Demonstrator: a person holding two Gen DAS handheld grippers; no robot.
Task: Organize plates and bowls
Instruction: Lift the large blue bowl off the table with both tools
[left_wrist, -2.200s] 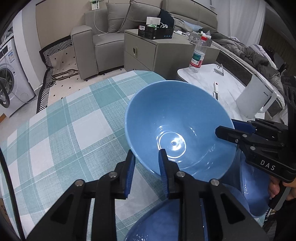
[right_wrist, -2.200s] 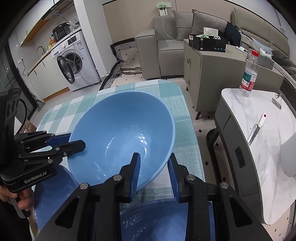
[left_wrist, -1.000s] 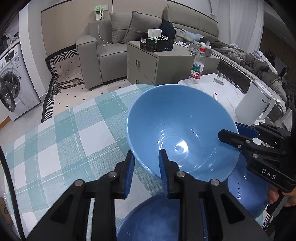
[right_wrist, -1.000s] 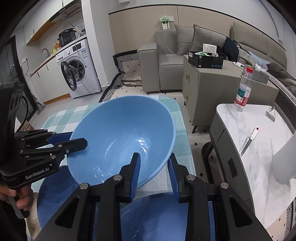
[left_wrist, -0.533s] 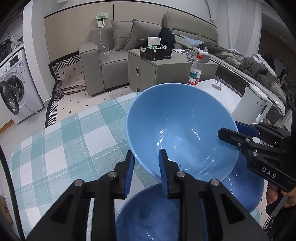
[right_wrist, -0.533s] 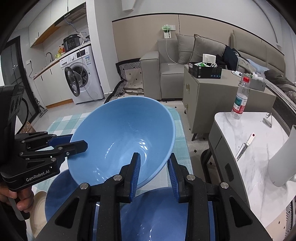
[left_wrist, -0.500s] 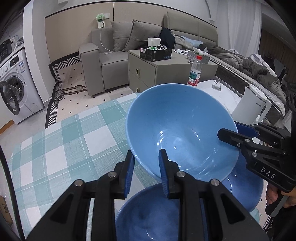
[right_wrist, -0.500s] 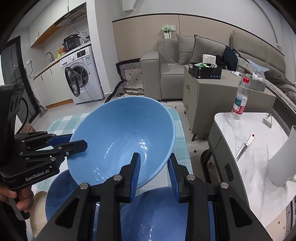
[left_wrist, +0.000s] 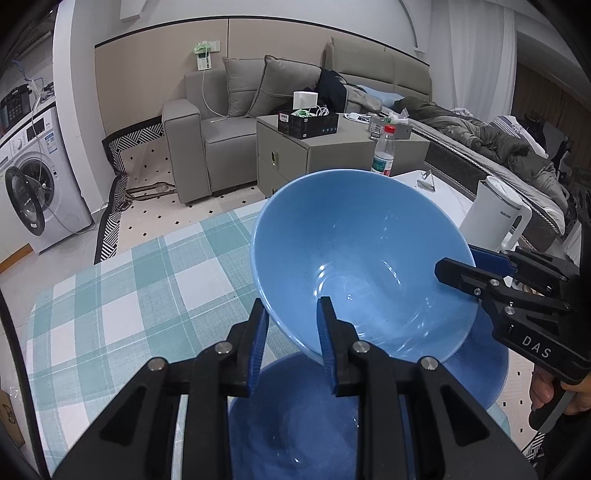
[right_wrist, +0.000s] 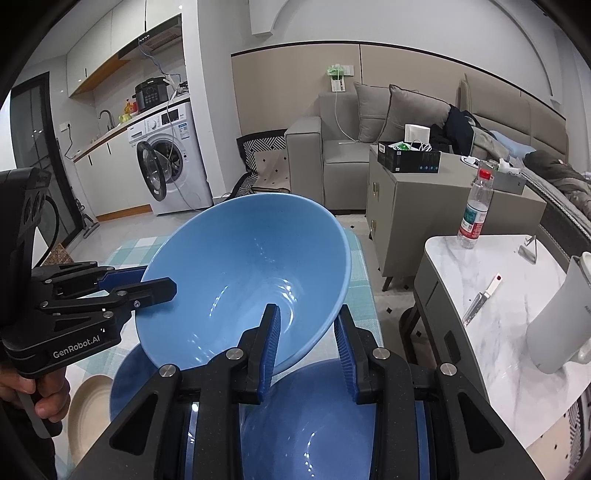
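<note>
My left gripper (left_wrist: 290, 325) has its jaws clenched on the near rim of the light blue bowl (left_wrist: 354, 258); my right gripper (right_wrist: 306, 332) grips the opposite rim. I hold the bowl tilted in the air above darker blue bowls (right_wrist: 325, 424) on the checked bench (left_wrist: 122, 302).
</note>
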